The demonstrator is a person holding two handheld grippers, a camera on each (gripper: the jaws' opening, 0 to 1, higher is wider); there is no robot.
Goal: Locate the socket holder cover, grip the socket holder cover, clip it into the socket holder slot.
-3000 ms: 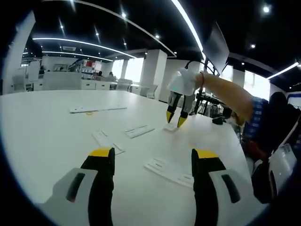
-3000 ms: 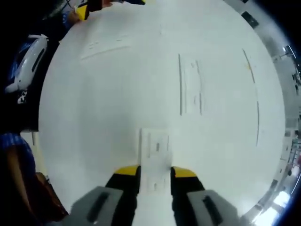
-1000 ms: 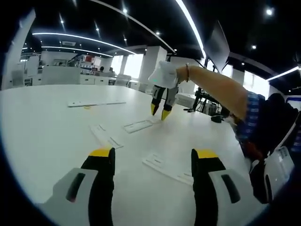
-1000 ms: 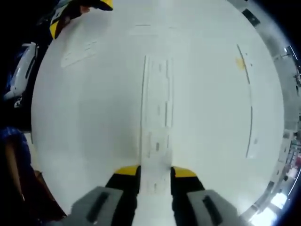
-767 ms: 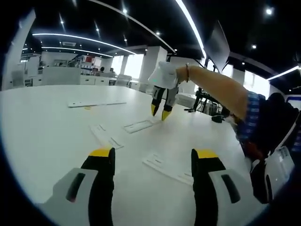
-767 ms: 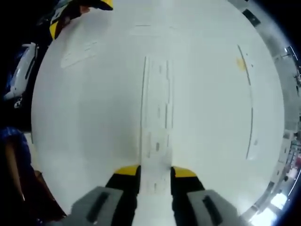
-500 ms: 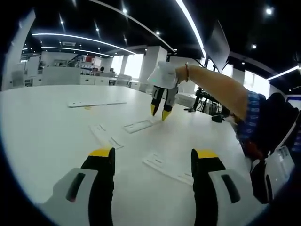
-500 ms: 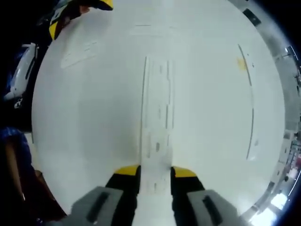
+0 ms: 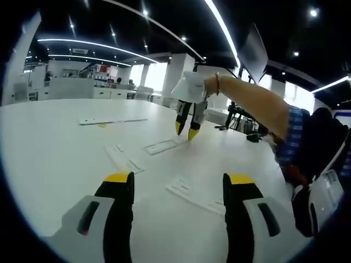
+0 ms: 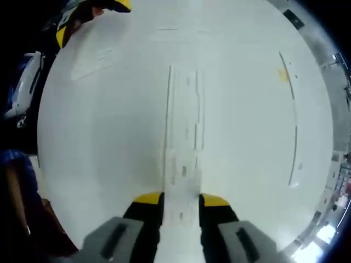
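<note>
In the right gripper view my right gripper (image 10: 181,200) is shut on a small white socket holder cover (image 10: 181,174). The cover lies in line with the near end of a long white socket holder strip (image 10: 184,104) on the white table; whether they touch I cannot tell. In the left gripper view the right gripper (image 9: 184,131) points down just behind that strip (image 9: 162,146), held by a gloved hand (image 9: 192,87). My left gripper (image 9: 178,181) hovers low over the table, open and with nothing between its jaws. Its yellow tip (image 10: 90,13) shows in the right gripper view.
More white strips lie on the table: one (image 9: 124,159) at centre-left, one (image 9: 194,196) close to my left jaws, and a long thin one (image 9: 112,120) farther back, also visible as (image 10: 293,120). The person's arm (image 9: 258,107) reaches in from the right. A white and blue object (image 10: 24,82) sits past the table edge.
Over three seconds the right gripper carried the cover left, away from bare table, and lined it up with the long holder strip. In the last second almost nothing moved. The left gripper stayed still.
</note>
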